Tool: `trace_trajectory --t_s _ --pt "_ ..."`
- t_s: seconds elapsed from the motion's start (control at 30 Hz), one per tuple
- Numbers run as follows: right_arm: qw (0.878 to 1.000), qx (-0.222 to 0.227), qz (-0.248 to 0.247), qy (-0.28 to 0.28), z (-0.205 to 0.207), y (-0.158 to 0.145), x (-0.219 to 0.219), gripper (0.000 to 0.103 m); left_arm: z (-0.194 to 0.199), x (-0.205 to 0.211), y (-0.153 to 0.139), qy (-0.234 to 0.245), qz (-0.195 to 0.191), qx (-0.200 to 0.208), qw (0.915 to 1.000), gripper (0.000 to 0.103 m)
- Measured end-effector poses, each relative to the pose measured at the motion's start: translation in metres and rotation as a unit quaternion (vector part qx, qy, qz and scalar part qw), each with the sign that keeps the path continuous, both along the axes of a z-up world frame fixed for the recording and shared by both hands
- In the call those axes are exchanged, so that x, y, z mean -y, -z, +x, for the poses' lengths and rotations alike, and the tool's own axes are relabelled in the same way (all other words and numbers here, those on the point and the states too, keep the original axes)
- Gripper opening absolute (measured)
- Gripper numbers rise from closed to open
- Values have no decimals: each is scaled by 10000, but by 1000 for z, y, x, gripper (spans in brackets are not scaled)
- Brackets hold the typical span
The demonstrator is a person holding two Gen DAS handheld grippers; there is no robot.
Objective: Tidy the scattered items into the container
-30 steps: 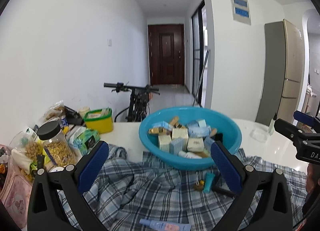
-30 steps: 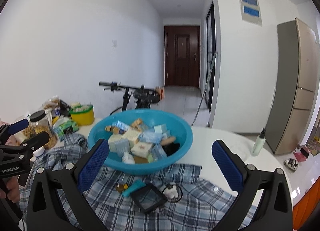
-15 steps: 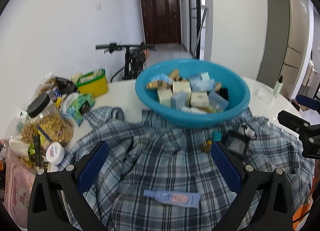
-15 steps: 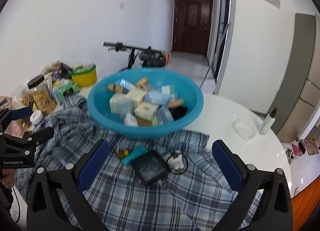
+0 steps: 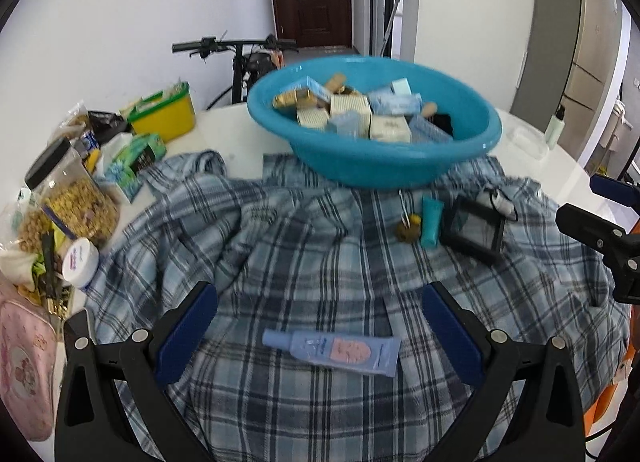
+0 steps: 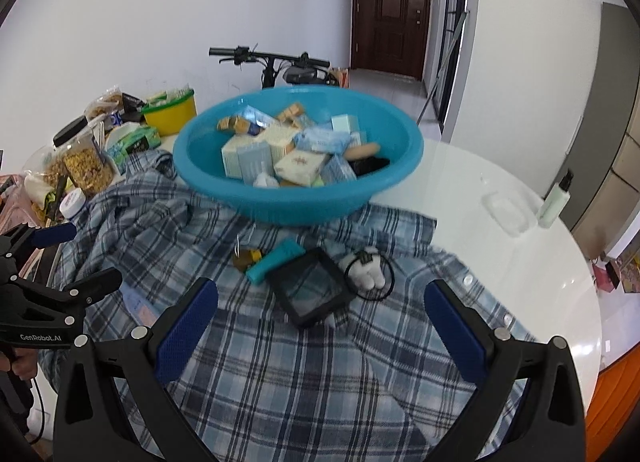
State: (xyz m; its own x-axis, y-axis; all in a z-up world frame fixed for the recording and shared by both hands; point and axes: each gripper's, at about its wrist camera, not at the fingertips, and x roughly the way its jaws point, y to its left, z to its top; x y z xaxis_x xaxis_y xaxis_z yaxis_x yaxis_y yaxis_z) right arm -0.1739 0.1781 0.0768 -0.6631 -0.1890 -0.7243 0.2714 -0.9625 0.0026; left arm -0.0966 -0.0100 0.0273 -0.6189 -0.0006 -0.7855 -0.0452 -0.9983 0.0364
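Both grippers spread wide, holding nothing, above the plaid shirt (image 5: 304,262).

The blue tube (image 5: 332,350) lies just ahead between the left gripper (image 5: 320,336) pads; lower squarely, pinch its seemingly soft body gently, carry to the basin (image 5: 372,165) beyond.

Black tool (image 5: 318,326) frames, blue pads (image 6: 188,330), silver screws.

Box-filled blue basin (image 5: 400,165) on plaid cloth; tube (image 5: 332,350), black case (image 6: 310,292) nearby.

One basin (image 5: 472,143), two tubes (image 5: 332,350), one shirt (image 5: 280,246).
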Motion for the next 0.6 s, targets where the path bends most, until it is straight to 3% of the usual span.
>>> trace_trajectory --t_s 0.6 --pt "9989 461 -47 12 1 36 -1 103 4 -4 57 70 25 654 9978 103"
